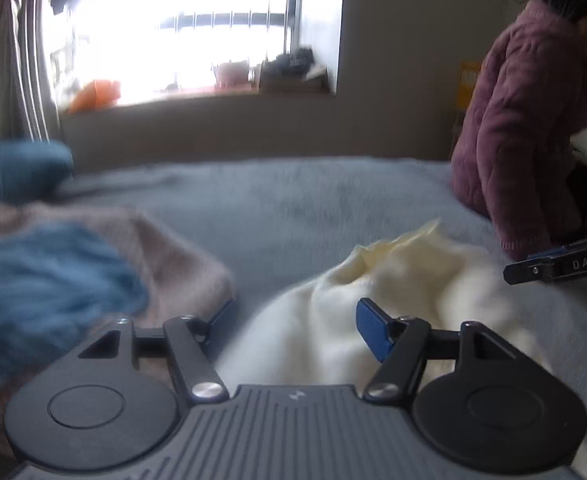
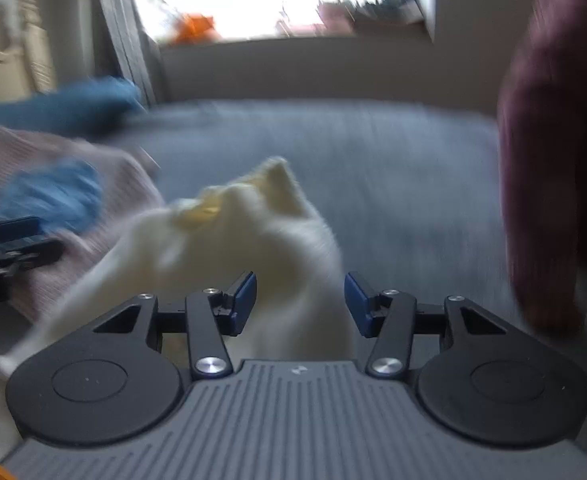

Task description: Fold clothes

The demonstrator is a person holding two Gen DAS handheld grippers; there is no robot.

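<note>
Cream garment (image 2: 229, 248) bunched dead ahead between both grippers; right gripper (image 2: 300, 304) and left gripper (image 1: 297, 328) gape wide, gripping nothing.

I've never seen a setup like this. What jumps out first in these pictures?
A rumpled cream garment lies mid-bed on the grey blanket, just ahead of both grippers, left and right, jaws open. To the left lies a heap of pink and blue clothes. A person in a plum quilted jacket is at the bed's right edge, with a bright window behind.
</note>
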